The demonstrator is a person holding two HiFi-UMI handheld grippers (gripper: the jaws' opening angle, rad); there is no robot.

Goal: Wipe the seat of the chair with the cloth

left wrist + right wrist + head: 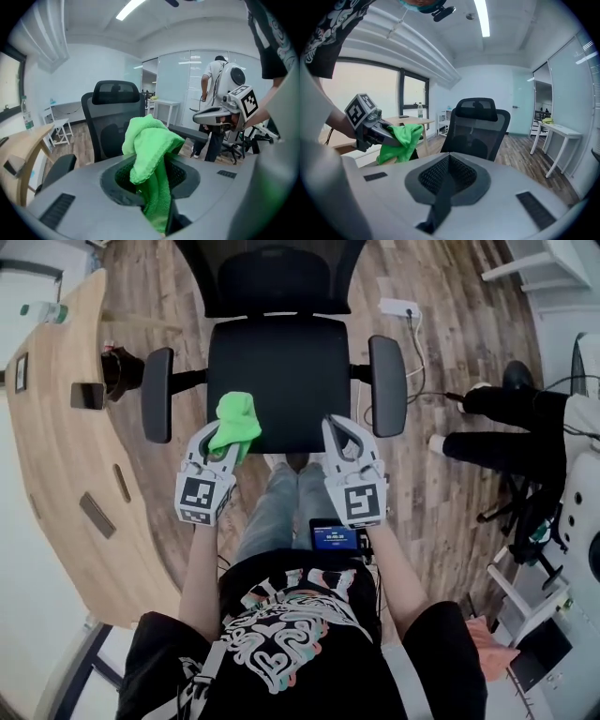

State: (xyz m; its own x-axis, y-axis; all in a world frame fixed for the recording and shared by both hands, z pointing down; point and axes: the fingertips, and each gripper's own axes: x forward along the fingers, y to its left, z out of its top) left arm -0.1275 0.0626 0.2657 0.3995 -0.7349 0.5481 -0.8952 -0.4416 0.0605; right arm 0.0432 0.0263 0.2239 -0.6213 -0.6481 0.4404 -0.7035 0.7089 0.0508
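Observation:
A black office chair stands in front of me, its seat (277, 381) bare between two armrests. My left gripper (220, 439) hovers over the seat's front left corner, shut on a bright green cloth (234, 421) that bunches up out of the jaws. In the left gripper view the cloth (150, 145) is pinched in the left gripper (150, 176), with the chair back (115, 122) beyond. My right gripper (337, 427) is at the seat's front right, shut and holding nothing. The right gripper view shows the right gripper (449, 173), the chair (480, 126) and the cloth (401, 138).
A curved wooden desk (56, 446) runs along the left, with a bottle (42, 310) and a phone (86, 395) on it. Another person's legs (511, 427) stretch in from the right. A power strip (398, 307) lies on the wooden floor. A white table (562, 133) stands beyond the chair.

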